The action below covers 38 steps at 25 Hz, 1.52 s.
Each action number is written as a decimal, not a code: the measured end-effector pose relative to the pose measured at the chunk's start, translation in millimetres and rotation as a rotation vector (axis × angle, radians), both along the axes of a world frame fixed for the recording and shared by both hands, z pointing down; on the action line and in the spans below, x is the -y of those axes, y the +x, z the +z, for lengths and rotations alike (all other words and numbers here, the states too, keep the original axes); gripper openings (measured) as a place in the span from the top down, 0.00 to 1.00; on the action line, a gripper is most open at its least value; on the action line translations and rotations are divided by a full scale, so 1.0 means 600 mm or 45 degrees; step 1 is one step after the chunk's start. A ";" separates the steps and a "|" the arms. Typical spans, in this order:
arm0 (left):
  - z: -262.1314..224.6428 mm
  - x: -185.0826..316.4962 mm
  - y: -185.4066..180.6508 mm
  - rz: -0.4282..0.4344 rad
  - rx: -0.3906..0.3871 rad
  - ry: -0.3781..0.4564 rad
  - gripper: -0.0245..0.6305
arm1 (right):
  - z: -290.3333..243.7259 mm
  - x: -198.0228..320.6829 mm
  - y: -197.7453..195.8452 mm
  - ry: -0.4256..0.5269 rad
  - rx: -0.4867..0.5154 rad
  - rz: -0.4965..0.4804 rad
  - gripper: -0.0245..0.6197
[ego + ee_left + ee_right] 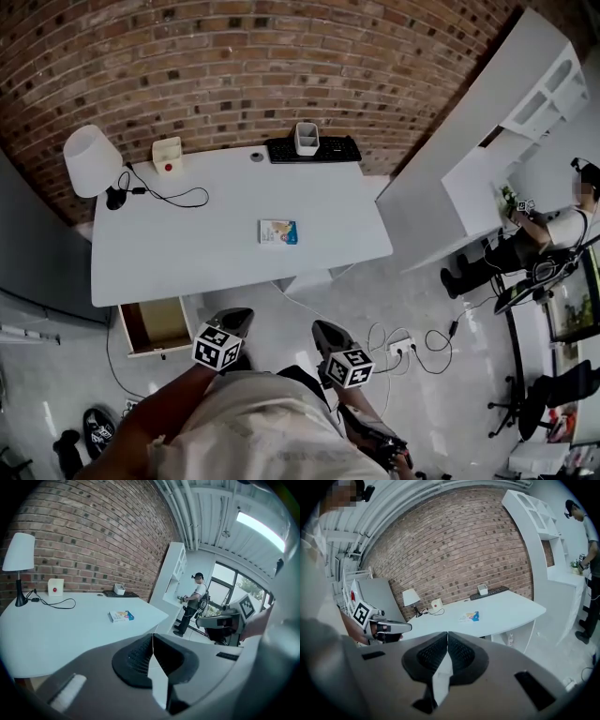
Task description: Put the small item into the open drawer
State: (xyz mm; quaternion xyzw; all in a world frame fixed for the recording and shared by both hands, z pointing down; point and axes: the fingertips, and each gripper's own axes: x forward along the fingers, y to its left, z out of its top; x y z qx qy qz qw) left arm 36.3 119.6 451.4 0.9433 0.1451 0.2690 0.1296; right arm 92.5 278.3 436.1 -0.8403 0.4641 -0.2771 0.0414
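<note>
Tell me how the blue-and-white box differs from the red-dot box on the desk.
The blue-and-white box lies flat mid-desk; the red-dot box stands upright at the back edge. The first is colourfully printed, the second plain white with one red dot. Both sit on the white desk.

Seen from your head camera, the open drawer (155, 326) shows only its front part; the back of it lies under the desk (187, 262). The small item (277, 232) on the desktop is too small for its print to be read, here and in both gripper views. The lamp (91, 161) hides its own stem beneath the shade. In your right gripper view, a person (589, 541) by the white shelving (539, 517) is cut off at the picture's right edge.
</note>
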 end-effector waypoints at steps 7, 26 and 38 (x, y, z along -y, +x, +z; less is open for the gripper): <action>0.005 0.047 0.008 0.003 0.006 -0.007 0.95 | -0.001 0.034 0.014 -0.014 0.000 0.041 0.95; 0.029 0.094 0.078 -0.104 0.070 0.032 0.95 | 0.030 0.088 0.129 0.013 0.027 -0.082 0.95; 0.035 0.068 0.219 -0.124 0.116 0.095 0.95 | 0.039 0.092 0.282 0.060 0.053 -0.170 0.95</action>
